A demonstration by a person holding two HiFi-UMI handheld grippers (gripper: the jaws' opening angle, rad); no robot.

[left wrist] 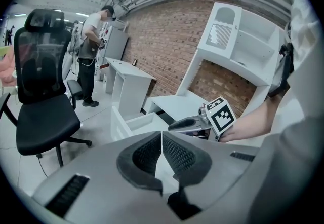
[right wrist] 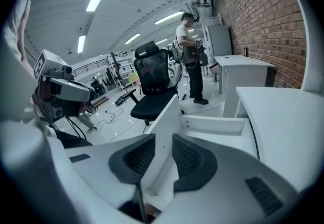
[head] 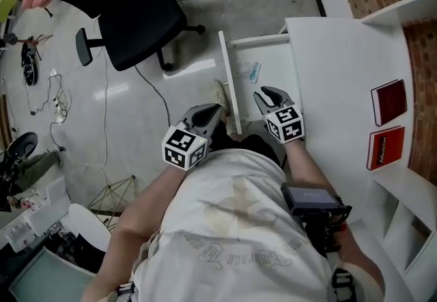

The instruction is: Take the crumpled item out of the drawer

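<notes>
The open drawer (head: 273, 61) holds a crumpled item (head: 251, 72); right tool (head: 271, 93) narrowly parted, left tool (head: 213, 111) closed.

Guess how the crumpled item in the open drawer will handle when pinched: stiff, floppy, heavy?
Probably light and soft: the crumpled item looks like a thin, pale, creased sheet. It would likely squash when pinched rather than resist. Lying loose on the drawer floor, it may just slide if nudged. Its material is unclear at this size.

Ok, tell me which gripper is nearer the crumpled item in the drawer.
Right. The right gripper hangs over the open drawer, just short of the crumpled item; the left gripper is outside the drawer's front panel.
</notes>
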